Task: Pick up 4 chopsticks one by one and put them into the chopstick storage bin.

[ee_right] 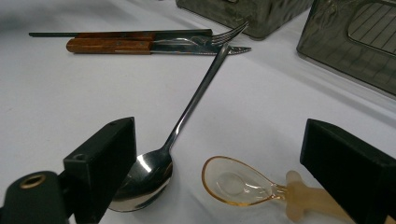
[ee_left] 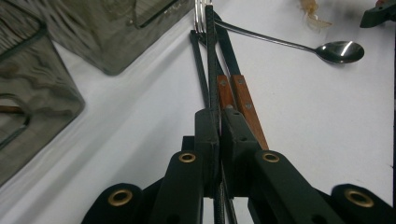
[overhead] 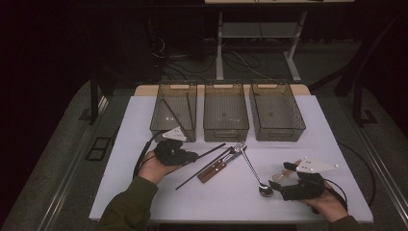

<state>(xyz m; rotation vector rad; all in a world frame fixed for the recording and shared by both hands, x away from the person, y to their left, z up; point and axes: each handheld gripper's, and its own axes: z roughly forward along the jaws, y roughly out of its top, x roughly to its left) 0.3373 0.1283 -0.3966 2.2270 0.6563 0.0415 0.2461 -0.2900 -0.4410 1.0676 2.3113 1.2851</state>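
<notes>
White table [overhead: 308, 144] w/ three grey bins along its far edge: left bin [overhead: 173, 111] already has dark sticks in it, mid bin [overhead: 226, 111] & right bin [overhead: 276, 110] look bare.

Left gripper [overhead: 192, 156] is seen near table centre-left, jaws clamped together on a thin black chopstick [overhead: 202, 168]. In the left gripper view the stick is pinched between the pads & runs straight out ahead along the jaw line. Its long axis lies diagonal on the table, from near-left up toward the mid bin. Left bin is just beyond the left gripper, toward the far edge, so the stick's likely drop is a short carry that way; the stick probably has to be swung roughly parallel to the bin's long side to fit.

Knife [overhead: 214, 168] & fork [overhead: 230, 153], wood handles, lie side by side just right of the stick, apart from the grip.

Right gripper [overhead: 281, 185] sits at the near-right corner, jaws wide apart, nothing held. Steel spoon [ee_right: 187, 116] & amber plastic spoon [ee_right: 243, 184] are between/ahead of its jaws, so the right hand is nearer to those.
</notes>
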